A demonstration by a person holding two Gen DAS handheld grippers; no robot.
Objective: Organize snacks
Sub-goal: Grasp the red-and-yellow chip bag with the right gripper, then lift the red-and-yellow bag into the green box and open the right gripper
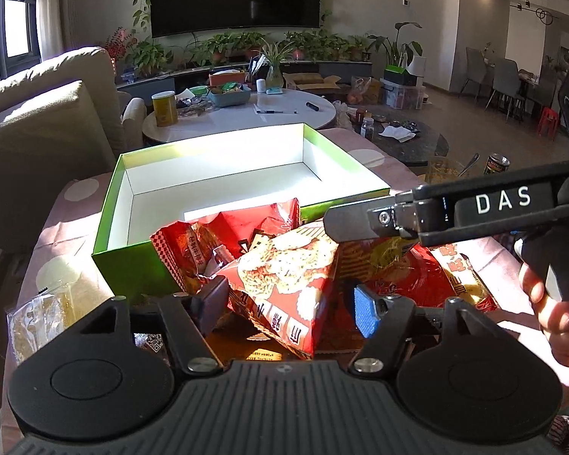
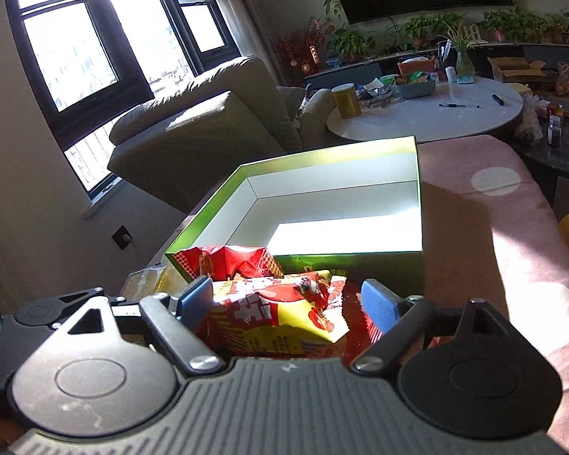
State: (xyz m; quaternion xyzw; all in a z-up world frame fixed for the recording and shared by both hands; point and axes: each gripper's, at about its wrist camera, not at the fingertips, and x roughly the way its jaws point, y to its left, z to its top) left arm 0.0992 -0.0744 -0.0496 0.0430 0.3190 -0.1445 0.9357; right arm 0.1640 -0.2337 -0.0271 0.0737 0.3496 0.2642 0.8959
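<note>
**Mia:** In the left wrist view, what is the left claw (image 1: 289, 301) doing?

**Ben:** It is low over a heap of snack bags on the tabletop (image 1: 68, 235). A red cracker bag (image 1: 284, 276) sits between its two pads. The claw is part way open. The pad at 9 o'clock is right up against the bag. At the 3 o'clock pad I see a dark gap, so it has no hold yet.

**Mia:** Where do the snacks go?

**Ben:** I think into the green box (image 1: 132, 265). It sits at 12 o'clock from the heap, just behind it, and I see nothing in it. The right claw (image 1: 345, 222) comes in from 3 o'clock, over the heap, with a hand (image 1: 557, 322) on its handle.

**Mia:** Now the right wrist view.

**Ben:** The right claw (image 2: 286, 303) is wide open. A yellow and red bag (image 2: 284, 314) lies between its pads. I can't see the pads squeezing it. The green box (image 2: 360, 265) is at 12 o'clock, very near. Another red bag (image 2: 239, 261) leans on the box's front wall at 11 o'clock.

**Mia:** So which step is this?

**Ben:** Picking up, I think. No snack is in the box yet. Next, each claw should close until both pads press its bag, then lift it over the front wall and let go inside. Squeeze softly, because crackers break.
</note>
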